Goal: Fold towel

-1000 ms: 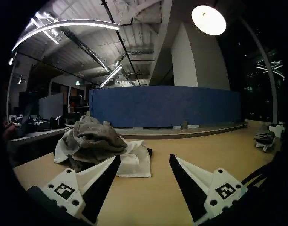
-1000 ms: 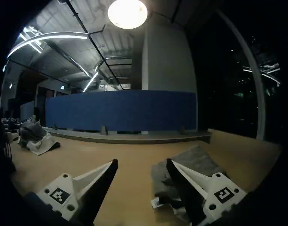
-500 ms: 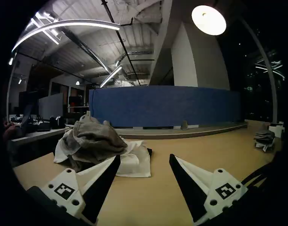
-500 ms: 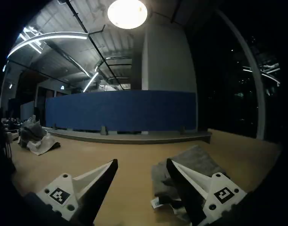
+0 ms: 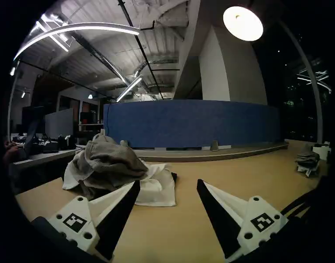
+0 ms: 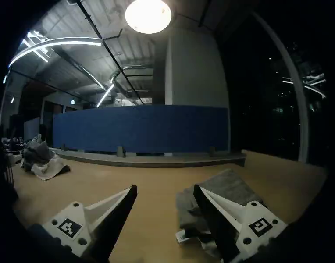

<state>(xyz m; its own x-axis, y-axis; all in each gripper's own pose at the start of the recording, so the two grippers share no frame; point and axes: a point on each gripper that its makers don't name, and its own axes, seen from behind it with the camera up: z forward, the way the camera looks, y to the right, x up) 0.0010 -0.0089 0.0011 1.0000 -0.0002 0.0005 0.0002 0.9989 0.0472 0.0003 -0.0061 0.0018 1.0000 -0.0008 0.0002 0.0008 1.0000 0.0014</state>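
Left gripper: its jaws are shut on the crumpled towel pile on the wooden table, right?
Not shut. The left gripper has its jaws open with nothing between them; the crumpled towel pile lies on the wooden table just ahead, as the left gripper view shows.

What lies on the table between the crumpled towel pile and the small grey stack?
Bare tabletop, seen in the left gripper view between the pile and the stack.
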